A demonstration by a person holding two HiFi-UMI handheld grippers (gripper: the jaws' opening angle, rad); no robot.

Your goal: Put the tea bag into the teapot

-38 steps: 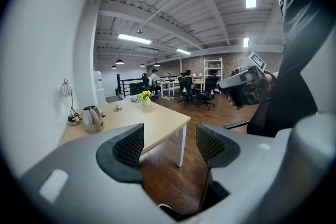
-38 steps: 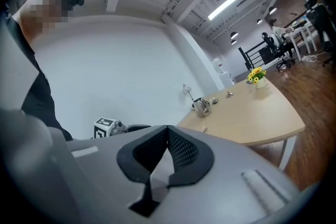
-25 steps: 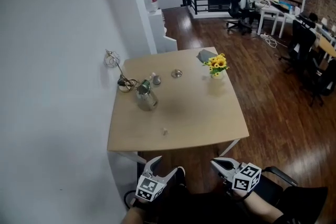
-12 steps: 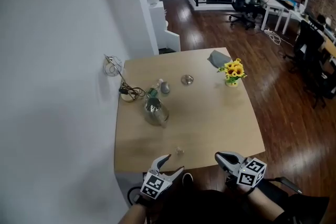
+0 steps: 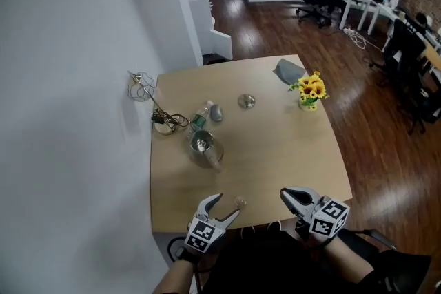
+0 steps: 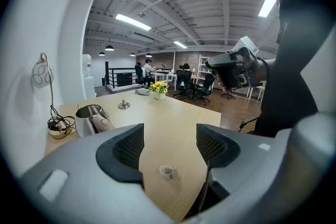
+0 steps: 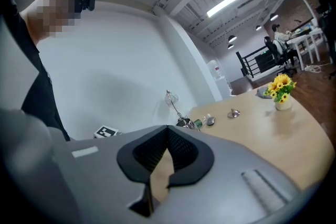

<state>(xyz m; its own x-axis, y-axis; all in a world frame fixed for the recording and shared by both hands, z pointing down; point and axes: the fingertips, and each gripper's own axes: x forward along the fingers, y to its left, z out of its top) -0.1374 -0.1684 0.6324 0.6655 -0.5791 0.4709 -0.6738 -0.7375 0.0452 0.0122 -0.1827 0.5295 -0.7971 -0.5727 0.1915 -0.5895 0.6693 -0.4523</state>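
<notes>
A small white tea bag (image 5: pixel 239 202) lies on the wooden table (image 5: pixel 275 148) close to its front edge. In the left gripper view the tea bag (image 6: pixel 167 171) sits on the wood just ahead of the gap between the jaws. My left gripper (image 5: pixel 229 204) is open, with its tips right beside the tea bag and nothing held. The metal teapot (image 5: pixel 203 147) stands open-topped at the table's left middle, and is seen again as the teapot (image 6: pixel 90 118) in the left gripper view. My right gripper (image 5: pixel 286 195) hovers at the front edge, jaws together and empty.
A metal lid (image 5: pixel 246 102) lies behind the teapot. A small bottle (image 5: pixel 198 122) and a grey rounded object (image 5: pixel 216 112) lie near it, with a cable and wire stand (image 5: pixel 142 87) by the wall. Yellow flowers (image 5: pixel 311 90) and a grey cloth (image 5: pixel 288 69) sit far right.
Both grippers have come forward to the table's front edge. The left one now sits right by the tea bag. The head camera has closed in on the table.
</notes>
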